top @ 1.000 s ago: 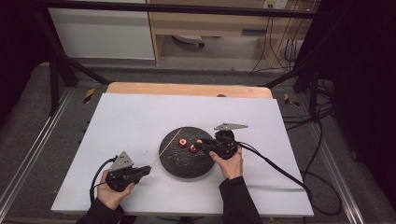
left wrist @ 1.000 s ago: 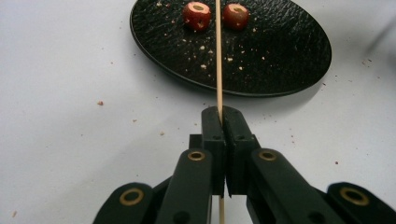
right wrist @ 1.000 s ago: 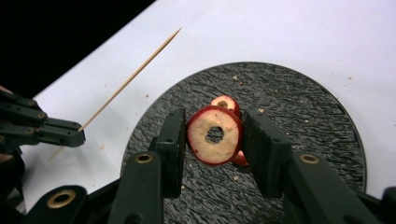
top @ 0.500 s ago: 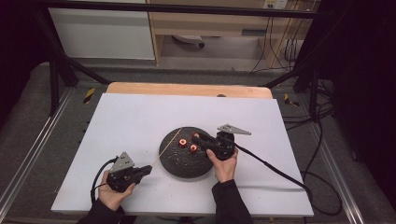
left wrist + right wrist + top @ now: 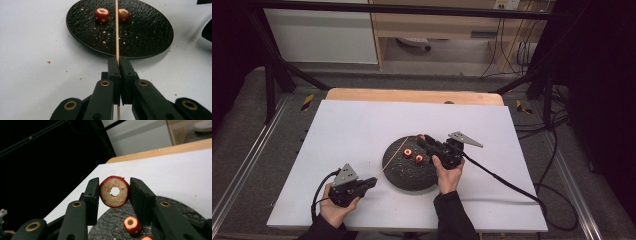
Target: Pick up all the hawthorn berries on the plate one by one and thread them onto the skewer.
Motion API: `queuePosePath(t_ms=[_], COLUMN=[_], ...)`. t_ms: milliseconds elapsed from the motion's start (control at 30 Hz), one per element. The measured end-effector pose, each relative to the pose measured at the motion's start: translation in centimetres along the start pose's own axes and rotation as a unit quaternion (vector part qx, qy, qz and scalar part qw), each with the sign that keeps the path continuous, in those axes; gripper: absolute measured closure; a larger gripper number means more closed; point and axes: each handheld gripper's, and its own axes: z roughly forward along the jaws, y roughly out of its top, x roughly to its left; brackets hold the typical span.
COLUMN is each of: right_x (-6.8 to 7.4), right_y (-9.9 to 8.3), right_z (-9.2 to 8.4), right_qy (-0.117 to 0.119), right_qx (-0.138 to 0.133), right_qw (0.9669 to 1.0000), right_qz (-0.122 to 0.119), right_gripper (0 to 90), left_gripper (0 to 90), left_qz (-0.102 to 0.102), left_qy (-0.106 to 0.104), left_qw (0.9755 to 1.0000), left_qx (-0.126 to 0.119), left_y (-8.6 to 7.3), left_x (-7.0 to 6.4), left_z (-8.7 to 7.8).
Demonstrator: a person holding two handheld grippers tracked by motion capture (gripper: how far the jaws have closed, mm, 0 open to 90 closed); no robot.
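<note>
A black round plate (image 5: 407, 179) lies mid-table with two red cored fruit pieces (image 5: 407, 153) (image 5: 419, 159) on it. My left gripper (image 5: 371, 181), near the front left, is shut on a thin wooden skewer (image 5: 392, 157) that points out over the plate. In the left gripper view the skewer (image 5: 116, 30) runs from the closed left gripper (image 5: 119, 60) across the plate (image 5: 145, 37), between the two fruit pieces (image 5: 101, 14) (image 5: 123, 14). My right gripper (image 5: 422, 140) holds a third fruit piece (image 5: 420, 137) over the plate's far edge. In the right gripper view the right gripper (image 5: 115, 183) clamps this ring-shaped piece (image 5: 110, 197), with its hole facing the camera.
Crumbs are scattered over the plate (image 5: 172, 215) and the white tabletop (image 5: 362, 130). A wooden strip (image 5: 412, 95) borders the table's far edge. The right gripper's cable (image 5: 502, 177) trails off to the right across the table. Black frame bars stand beyond the table.
The right forearm has swung slightly and the held fruit piece sits a touch higher over the plate. The left gripper and skewer have not moved.
</note>
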Motion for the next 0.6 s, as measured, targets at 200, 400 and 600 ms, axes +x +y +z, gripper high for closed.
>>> queuePosePath(t_ms=[200,400,600], right_x=[-0.14,-0.21,-0.28], right_y=[0.12,0.14,-0.07], right_z=[0.30,0.54,0.89], right_qy=[-0.002,-0.004,-0.001], right_qx=[-0.031,-0.061,-0.075], right_qw=[0.9995,0.9980,0.9967], right_qz=[0.009,0.019,0.031], right_gripper=[61.3,61.2,61.2], left_gripper=[88.4,88.4,88.5], left_qz=[-0.006,-0.011,-0.015], left_qy=[0.001,0.002,0.001], left_qw=[1.0000,0.9999,0.9998], left_qx=[-0.003,-0.007,-0.012], left_y=[0.04,0.14,0.25], left_x=[-0.19,-0.44,-0.84], left_z=[0.13,0.38,0.63])
